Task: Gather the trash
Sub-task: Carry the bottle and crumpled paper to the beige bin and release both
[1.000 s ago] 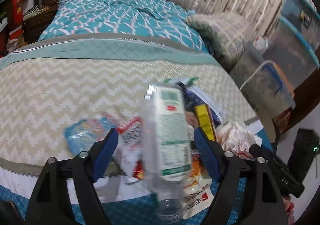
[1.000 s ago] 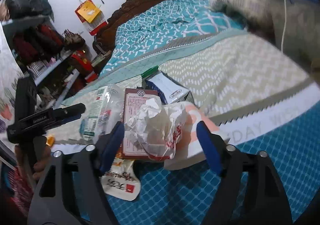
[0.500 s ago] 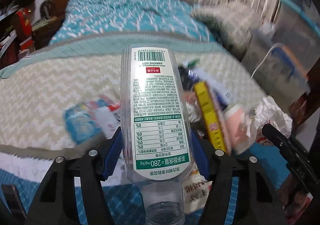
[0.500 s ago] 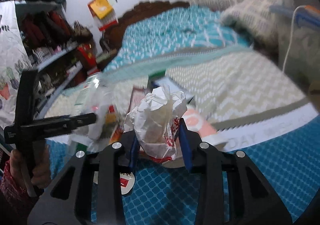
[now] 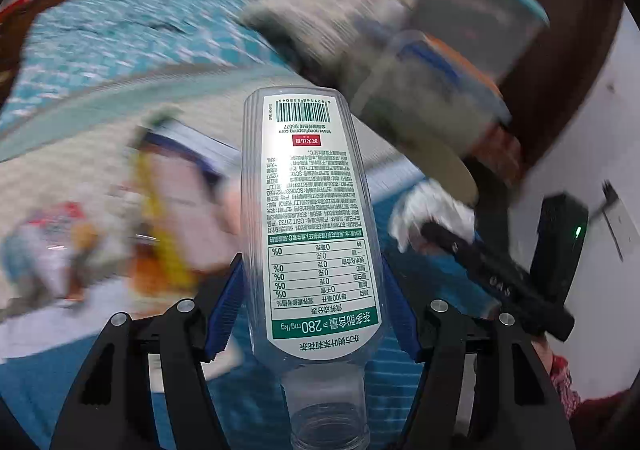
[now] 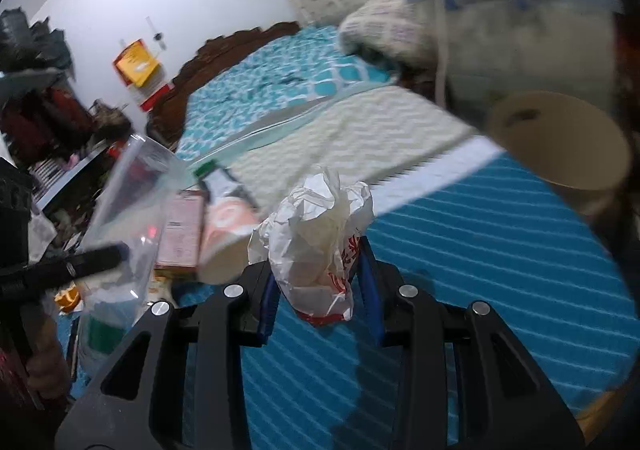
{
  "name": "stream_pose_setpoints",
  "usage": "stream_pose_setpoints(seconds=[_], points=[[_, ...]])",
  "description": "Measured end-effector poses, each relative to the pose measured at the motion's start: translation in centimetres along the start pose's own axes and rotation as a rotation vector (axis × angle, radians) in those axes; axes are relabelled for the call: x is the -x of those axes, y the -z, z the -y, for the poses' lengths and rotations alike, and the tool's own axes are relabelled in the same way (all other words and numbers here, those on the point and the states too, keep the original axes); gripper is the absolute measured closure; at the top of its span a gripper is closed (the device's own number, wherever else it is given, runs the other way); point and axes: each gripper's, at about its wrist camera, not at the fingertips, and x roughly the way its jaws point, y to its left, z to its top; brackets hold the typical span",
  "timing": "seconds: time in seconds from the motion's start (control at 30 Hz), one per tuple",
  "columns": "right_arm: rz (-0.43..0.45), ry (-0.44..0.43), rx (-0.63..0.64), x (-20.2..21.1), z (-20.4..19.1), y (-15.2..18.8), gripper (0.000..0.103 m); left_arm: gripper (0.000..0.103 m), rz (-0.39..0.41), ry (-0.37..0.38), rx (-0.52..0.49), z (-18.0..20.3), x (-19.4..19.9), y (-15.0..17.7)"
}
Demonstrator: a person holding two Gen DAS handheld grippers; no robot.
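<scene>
My left gripper (image 5: 314,314) is shut on a clear plastic bottle (image 5: 308,217) with a green and white label, its neck toward the camera, lifted above the bed. My right gripper (image 6: 318,286) is shut on a crumpled white wrapper (image 6: 316,234) with red print, held above the blue blanket. The bottle also shows in the right wrist view (image 6: 128,209) at the left. The wrapper shows in the left wrist view (image 5: 432,209) at the right. Other trash, a pink box (image 6: 182,230) and packets (image 5: 52,250), lies blurred on the bed.
A beige bin (image 6: 560,145) stands at the bed's right edge, also in the left wrist view (image 5: 444,169). Clear storage boxes (image 6: 532,37) are stacked behind it. A blue blanket (image 6: 480,270) covers the bed's near end. Shelves (image 6: 48,121) stand at the left.
Both grippers closed on their items, lifted them off the bed and swung right toward the beige bin. The views are now blurred by the motion.
</scene>
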Motion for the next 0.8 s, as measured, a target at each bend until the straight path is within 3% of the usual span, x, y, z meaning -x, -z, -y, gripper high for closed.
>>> stream_pose_setpoints(seconds=[0.17, 0.3, 0.53, 0.7, 0.77, 0.8], points=[[0.019, 0.050, -0.056, 2.0, 3.9, 0.6, 0.065, 0.042, -0.119, 0.046, -0.072, 4.2, -5.6, -0.3], [0.034, 0.075, -0.105, 2.5, 7.0, 0.2, 0.065, 0.042, -0.160, 0.062, -0.127, 6.6, -8.8, -2.2], [0.122, 0.115, -0.278, 3.2, 15.1, -3.7, 0.065, 0.042, -0.213, 0.166, -0.225, 12.2, -14.8, -9.4], [0.125, 0.154, -0.352, 2.0, 19.9, -6.5, 0.065, 0.041, -0.275, 0.209, -0.281, 16.5, -21.2, -13.9], [0.117, 0.169, -0.369, 1.5, 21.4, -7.4, 0.061, 0.041, -0.302, 0.220, -0.301, 18.1, -23.8, -15.1], [0.115, 0.173, -0.375, 1.2, 22.1, -7.8, 0.054, 0.040, -0.308, 0.216, -0.311, 18.7, -24.8, -15.5]])
